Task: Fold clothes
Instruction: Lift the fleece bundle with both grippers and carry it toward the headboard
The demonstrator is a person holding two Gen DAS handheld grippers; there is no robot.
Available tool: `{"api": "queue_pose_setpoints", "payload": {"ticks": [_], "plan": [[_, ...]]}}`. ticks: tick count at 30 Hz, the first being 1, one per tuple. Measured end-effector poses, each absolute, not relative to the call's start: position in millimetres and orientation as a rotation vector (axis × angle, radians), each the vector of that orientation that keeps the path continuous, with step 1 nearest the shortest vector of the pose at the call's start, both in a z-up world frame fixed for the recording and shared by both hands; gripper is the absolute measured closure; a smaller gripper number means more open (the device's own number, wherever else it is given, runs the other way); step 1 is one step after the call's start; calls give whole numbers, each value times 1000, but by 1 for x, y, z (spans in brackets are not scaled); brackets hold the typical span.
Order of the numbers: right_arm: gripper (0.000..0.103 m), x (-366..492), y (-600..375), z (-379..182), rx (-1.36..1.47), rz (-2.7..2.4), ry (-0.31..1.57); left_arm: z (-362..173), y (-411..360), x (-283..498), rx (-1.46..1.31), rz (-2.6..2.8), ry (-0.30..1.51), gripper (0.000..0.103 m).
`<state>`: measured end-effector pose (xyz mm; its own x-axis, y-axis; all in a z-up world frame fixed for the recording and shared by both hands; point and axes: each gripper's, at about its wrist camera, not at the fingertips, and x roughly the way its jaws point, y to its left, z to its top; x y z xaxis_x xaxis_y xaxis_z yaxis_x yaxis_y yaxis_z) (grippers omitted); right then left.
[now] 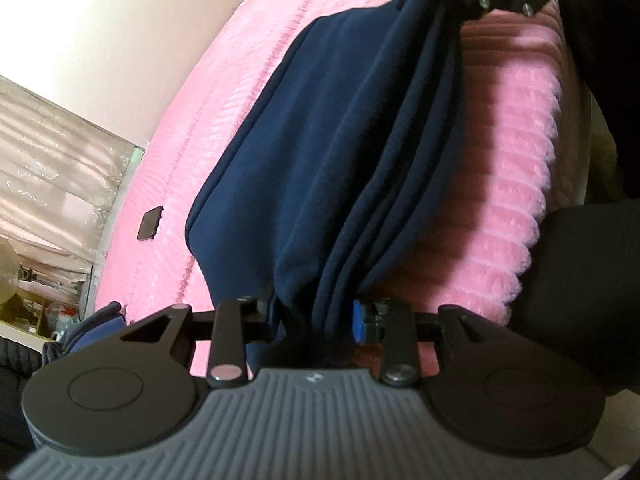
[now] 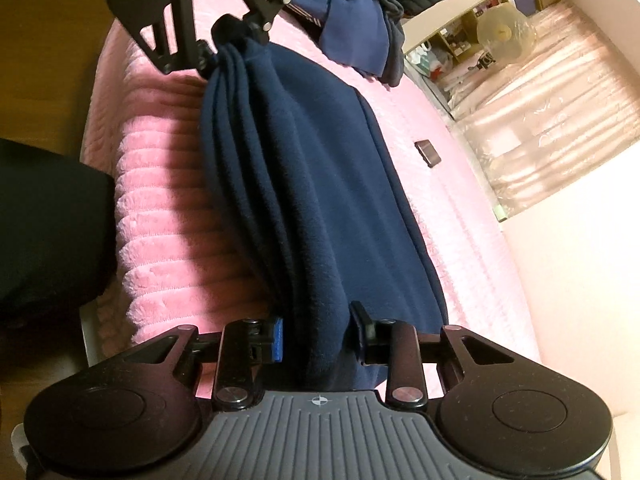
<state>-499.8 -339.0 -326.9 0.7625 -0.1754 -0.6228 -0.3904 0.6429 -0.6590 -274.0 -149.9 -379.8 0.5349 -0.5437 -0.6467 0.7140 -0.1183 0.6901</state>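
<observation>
So the navy garment is already folded into a long multi-layer strip and lies along the near edge of the pink blanket. Left gripper is clamped on one bunched end, right gripper is pinching the other, so the strip hangs taut between them, near edge lifted a bit. Looks like at least one more fold is left. There's also a pile of other clothes at the far end, apparently not folded yet.
</observation>
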Motion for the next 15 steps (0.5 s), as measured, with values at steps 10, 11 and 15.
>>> {"api": "queue_pose_setpoints", "payload": {"ticks": [10, 11, 15], "plan": [[73, -505, -339, -319, -862, 130, 729, -388, -148, -279, 1343, -1056, 135, 68], [73, -505, -339, -319, -860, 130, 730, -389, -147, -281, 1350, -1053, 129, 67], [73, -505, -338, -317, -856, 129, 732, -392, -142, -293, 1375, -1041, 100, 64]]}}
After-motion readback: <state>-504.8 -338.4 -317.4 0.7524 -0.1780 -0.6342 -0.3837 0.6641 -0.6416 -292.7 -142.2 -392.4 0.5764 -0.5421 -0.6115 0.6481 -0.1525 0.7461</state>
